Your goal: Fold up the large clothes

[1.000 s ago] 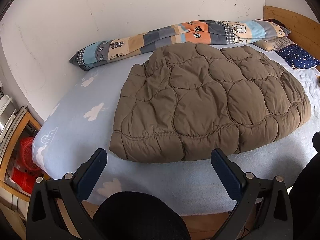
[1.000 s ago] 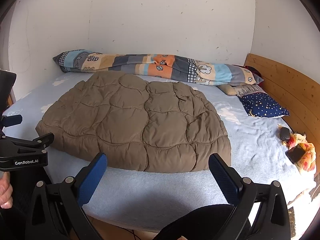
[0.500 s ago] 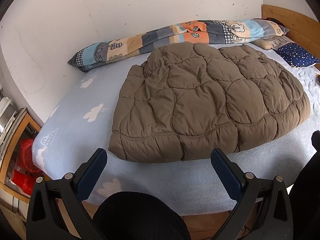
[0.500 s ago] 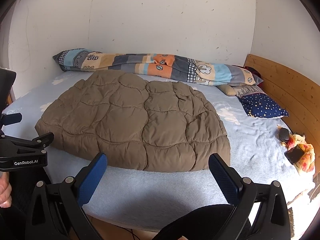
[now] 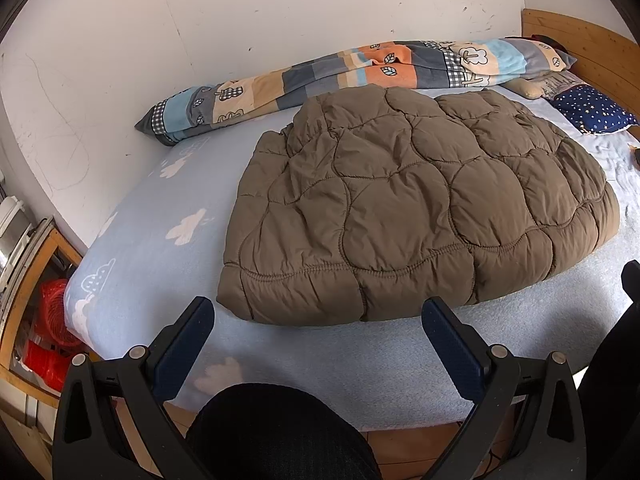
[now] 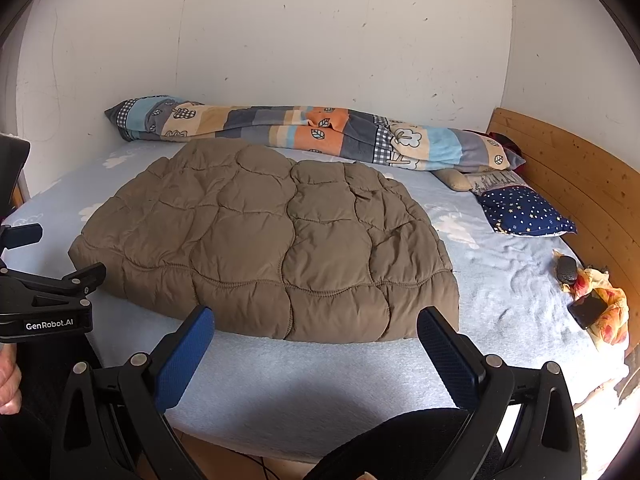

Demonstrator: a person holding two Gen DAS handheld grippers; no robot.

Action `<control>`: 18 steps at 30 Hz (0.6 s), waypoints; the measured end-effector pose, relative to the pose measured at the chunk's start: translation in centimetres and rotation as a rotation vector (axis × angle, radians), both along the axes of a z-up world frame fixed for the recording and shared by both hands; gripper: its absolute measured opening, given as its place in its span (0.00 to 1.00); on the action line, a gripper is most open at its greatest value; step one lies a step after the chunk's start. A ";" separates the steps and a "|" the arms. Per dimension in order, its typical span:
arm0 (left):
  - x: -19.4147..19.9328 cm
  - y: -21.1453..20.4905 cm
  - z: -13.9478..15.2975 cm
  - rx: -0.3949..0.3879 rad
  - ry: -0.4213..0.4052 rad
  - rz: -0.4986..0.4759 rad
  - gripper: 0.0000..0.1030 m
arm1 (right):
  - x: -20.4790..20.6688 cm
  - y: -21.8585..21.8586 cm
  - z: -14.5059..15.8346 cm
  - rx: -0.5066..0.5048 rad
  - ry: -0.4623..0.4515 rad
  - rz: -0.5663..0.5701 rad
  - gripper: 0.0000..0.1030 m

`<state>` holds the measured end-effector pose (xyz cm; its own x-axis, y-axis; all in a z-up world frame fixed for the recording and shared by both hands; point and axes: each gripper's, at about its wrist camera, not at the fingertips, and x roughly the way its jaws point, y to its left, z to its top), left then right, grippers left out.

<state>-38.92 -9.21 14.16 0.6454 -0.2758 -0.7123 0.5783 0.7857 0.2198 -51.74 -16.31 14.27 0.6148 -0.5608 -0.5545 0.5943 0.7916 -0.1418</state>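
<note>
A brown quilted padded jacket [image 5: 412, 208] lies flat on the bed, its stitched hem toward me; it also shows in the right wrist view [image 6: 264, 240]. My left gripper [image 5: 318, 320] is open and empty, held short of the hem's left part, above the bed's front edge. My right gripper [image 6: 316, 328] is open and empty, held short of the hem's right part. The left gripper's body [image 6: 44, 304] shows at the left edge of the right wrist view.
The bed has a light blue sheet [image 5: 160, 248] with white clouds. A rolled patchwork blanket [image 6: 312, 136] lies along the wall. A navy starred pillow [image 6: 524, 212], wooden headboard [image 6: 580, 184], a phone [image 6: 588, 310] and small items lie right. A shelf with red items [image 5: 48, 320] stands left.
Both views have shifted slightly, the jacket sitting a little higher in frame. The jacket has not moved and both grippers stay open.
</note>
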 end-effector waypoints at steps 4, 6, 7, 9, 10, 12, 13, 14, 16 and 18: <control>0.0 0.0 0.0 0.000 0.000 0.000 1.00 | -0.1 -0.1 0.0 0.001 0.001 0.000 0.99; 0.0 0.0 0.0 0.001 -0.001 0.001 1.00 | -0.1 -0.1 0.0 0.002 0.004 -0.001 0.99; 0.0 0.0 0.0 0.001 -0.001 0.000 1.00 | -0.2 -0.1 0.1 0.002 0.003 -0.002 0.99; 0.0 0.0 0.0 0.000 -0.001 0.001 1.00 | -0.1 -0.2 0.0 0.003 0.006 -0.001 0.99; 0.0 0.0 0.0 0.001 -0.001 0.001 1.00 | -0.1 -0.2 0.1 0.004 0.008 -0.002 0.99; 0.0 0.0 0.0 0.000 0.000 0.000 1.00 | -0.1 -0.2 0.2 0.003 0.006 -0.002 0.99; 0.0 0.0 0.0 0.000 -0.001 0.001 1.00 | 0.0 -0.3 0.0 0.004 0.008 -0.001 0.99; 0.0 0.0 0.0 0.001 -0.002 0.002 1.00 | 0.0 -0.4 0.0 0.004 0.010 -0.002 0.99; 0.0 0.0 0.0 0.000 0.000 0.000 1.00 | 0.0 -0.3 0.1 0.004 0.007 -0.004 0.99; 0.0 0.0 0.0 0.001 -0.001 0.001 1.00 | 0.0 -0.3 0.0 0.005 0.007 -0.006 0.99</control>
